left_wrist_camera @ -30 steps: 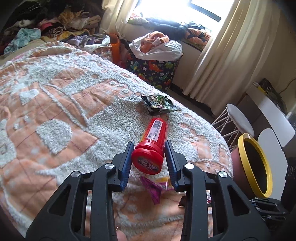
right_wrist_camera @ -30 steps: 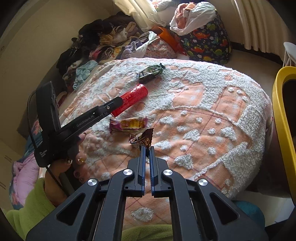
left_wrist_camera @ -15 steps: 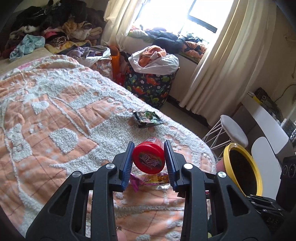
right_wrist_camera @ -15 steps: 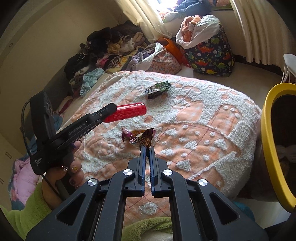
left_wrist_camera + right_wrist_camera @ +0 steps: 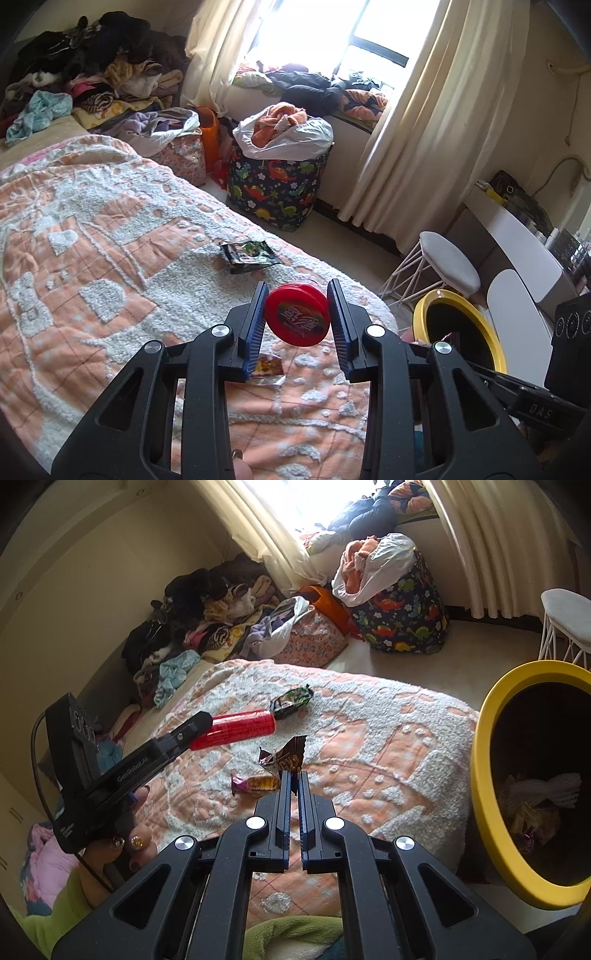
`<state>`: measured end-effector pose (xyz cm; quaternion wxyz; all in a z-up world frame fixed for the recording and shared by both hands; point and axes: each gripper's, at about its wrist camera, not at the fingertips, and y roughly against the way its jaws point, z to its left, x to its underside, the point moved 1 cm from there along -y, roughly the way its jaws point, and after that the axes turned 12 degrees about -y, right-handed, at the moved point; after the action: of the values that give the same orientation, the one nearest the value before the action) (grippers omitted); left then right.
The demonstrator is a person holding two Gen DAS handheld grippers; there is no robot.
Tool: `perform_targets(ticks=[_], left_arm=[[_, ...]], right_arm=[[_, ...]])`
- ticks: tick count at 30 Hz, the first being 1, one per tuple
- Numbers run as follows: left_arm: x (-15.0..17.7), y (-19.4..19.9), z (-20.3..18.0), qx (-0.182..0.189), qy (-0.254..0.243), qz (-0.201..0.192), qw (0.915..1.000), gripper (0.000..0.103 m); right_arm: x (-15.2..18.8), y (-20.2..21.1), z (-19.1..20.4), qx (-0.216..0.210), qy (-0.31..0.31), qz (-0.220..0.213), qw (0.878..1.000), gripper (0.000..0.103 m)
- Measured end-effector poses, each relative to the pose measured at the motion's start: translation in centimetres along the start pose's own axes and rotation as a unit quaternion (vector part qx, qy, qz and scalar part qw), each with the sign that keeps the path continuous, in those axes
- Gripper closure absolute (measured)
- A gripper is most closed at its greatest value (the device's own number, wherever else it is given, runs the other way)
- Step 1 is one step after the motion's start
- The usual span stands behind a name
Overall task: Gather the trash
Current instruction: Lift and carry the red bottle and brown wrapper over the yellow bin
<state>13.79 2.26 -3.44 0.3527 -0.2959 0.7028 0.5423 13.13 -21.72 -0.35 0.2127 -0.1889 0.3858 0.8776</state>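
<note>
Mid-collection, both loads off the bed (image 5: 110, 258) and headed for the bin: left tongs (image 5: 297, 314) clamped on red tube (image 5: 298, 319), cap end facing the cam in left wrist view, tube sticking out level past the tips in right wrist view (image 5: 236, 729). Right tongs (image 5: 291, 779) pinched together on brown wrapper (image 5: 284, 757), crinkled foil standing up above the tips, clear of the quilt. Yellow-rimmed bin (image 5: 480, 775) just beside the bed's corner, to the right, mouth tilted toward the right cam, some scraps already visible inside. Still left on the bed: green-black packet (image 5: 291, 701) farther up toward the window, and purple-yellow candy wrapper (image 5: 258, 783) near the foot, just below the lifted loads. Step in hand, by the look of it: carry phase, w/ drop not yet done. Next move prob calls for swinging right tongs over the bin mouth first, since closer, then parting them only once the wrapper is inside the rim, as light foil may flutter or cling to a pad. Left tongs then to follow, tube tipped nose-down so as not to roll off the rim. After that, back for the two pieces remaining.
</note>
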Motion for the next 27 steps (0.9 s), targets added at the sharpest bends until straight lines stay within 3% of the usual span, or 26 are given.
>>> perform_targets(ticks=[27], left_arm=[[-0.6, -1.2, -7.1, 0.047, -0.058, 0.009, 0.9972, 0.077]], right_arm=[[-3.9, 5.1, -6.3, 0.023, -0.063, -0.084, 0.994, 0.099]])
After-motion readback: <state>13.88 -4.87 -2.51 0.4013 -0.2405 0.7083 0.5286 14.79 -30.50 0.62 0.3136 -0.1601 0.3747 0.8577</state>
